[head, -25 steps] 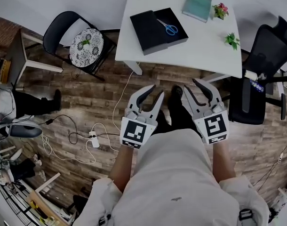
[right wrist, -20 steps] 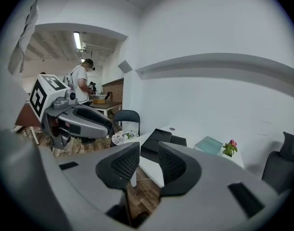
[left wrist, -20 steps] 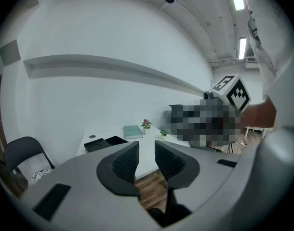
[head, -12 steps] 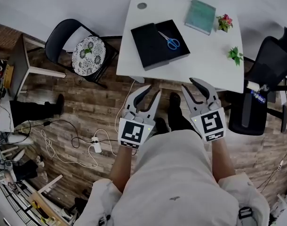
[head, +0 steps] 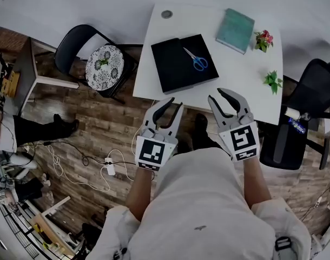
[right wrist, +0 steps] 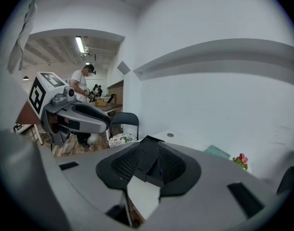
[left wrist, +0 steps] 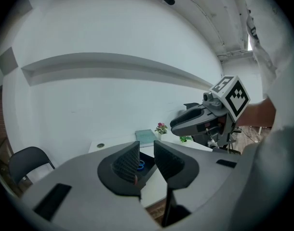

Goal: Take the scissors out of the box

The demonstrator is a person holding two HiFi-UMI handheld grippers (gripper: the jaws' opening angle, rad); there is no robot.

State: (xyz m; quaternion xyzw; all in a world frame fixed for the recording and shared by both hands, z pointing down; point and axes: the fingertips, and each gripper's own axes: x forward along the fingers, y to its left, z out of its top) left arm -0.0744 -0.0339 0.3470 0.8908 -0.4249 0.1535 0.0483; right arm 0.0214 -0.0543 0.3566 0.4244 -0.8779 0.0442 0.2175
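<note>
Currently we note the scissors (head: 196, 60), blue-handled, lying inside the open black box (head: 176, 72) on the white table (head: 246, 64), toward the box's right side. Around the box we see a teal book (head: 235, 23) at the far edge, a small pink-flowered plant (head: 263, 38) just beside the book, a green sprig (head: 272, 81) near the right edge, and a round cable port (head: 166, 14) at the far left corner. Left gripper (head: 173, 106) and right gripper (head: 222, 97) both have jaws spread with nothing held, at the table's near edge, short of the box; only bare tabletop lies between. Left of the table stands a dark chair (head: 67, 42) bearing a patterned round cushion (head: 103, 64); a black office chair (head: 314, 85) stands to the right. The floor (head: 100, 129) is wood plank, with white cables and a power strip (head: 108, 168); walls are plain white.
</note>
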